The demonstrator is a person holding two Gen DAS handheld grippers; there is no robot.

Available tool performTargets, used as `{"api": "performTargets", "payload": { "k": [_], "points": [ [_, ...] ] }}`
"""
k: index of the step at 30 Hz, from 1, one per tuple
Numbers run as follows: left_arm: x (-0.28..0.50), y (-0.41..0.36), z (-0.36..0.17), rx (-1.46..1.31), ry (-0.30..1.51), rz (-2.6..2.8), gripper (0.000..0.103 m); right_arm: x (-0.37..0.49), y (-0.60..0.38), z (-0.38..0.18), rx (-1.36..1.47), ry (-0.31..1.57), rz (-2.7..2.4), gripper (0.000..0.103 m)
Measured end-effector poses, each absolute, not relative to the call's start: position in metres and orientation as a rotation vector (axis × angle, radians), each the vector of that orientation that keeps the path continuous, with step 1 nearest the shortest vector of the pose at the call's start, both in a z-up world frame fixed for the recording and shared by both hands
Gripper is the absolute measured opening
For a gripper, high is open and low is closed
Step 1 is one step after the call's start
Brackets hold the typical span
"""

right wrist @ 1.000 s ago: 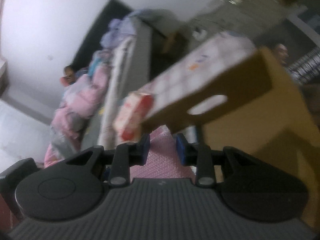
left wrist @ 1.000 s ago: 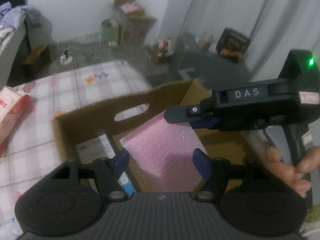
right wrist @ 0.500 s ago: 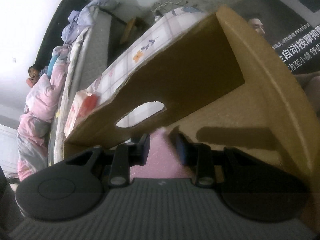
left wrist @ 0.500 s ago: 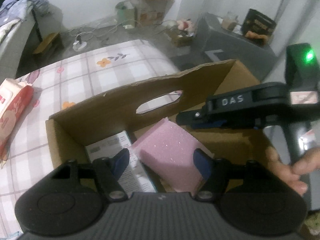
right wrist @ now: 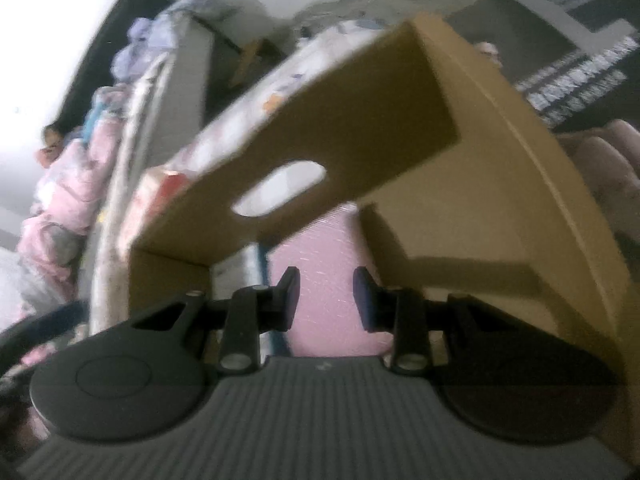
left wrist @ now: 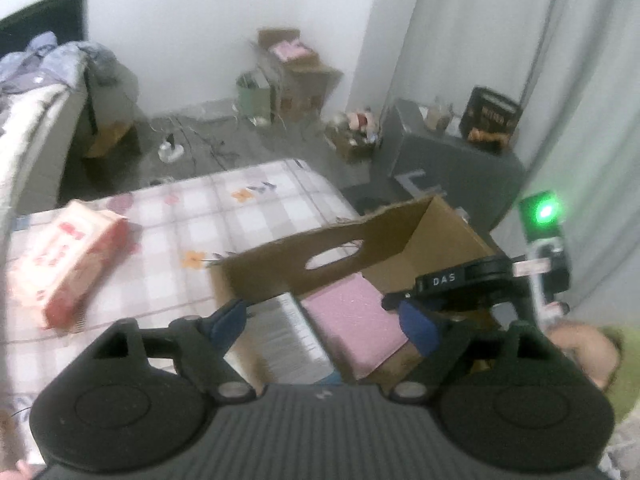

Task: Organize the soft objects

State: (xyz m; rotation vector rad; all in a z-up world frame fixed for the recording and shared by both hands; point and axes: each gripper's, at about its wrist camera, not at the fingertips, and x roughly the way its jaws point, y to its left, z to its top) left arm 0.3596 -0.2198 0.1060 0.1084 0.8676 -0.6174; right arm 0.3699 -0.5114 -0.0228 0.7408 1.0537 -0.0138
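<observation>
Pink foam block lay inside the cardboard box, so left claw was opening, nothing clamped, while right claw stood narrowly apart over it, apparently gripping nothing.

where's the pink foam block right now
In both wrist views the pink foam block lies inside the cardboard box, beside a printed white pack, with the right gripper close above it.
</observation>
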Motion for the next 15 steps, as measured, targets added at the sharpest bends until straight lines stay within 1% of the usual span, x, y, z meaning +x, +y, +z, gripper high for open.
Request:
{"api": "performTargets", "payload": {
  "k": [6,15],
  "points": [
    [0.324,-0.14,0.12,0.076,0.813,-0.537,0.09,0.374,-0.501,-0.039,0.72,1.087,-0.091,0.03],
    [0.271,-0.027,0.095,-0.016,0.81,-0.344,0.09,0.377,-0.478,-0.043,0.689,1.049,-0.151,0.032]
  ]
}}
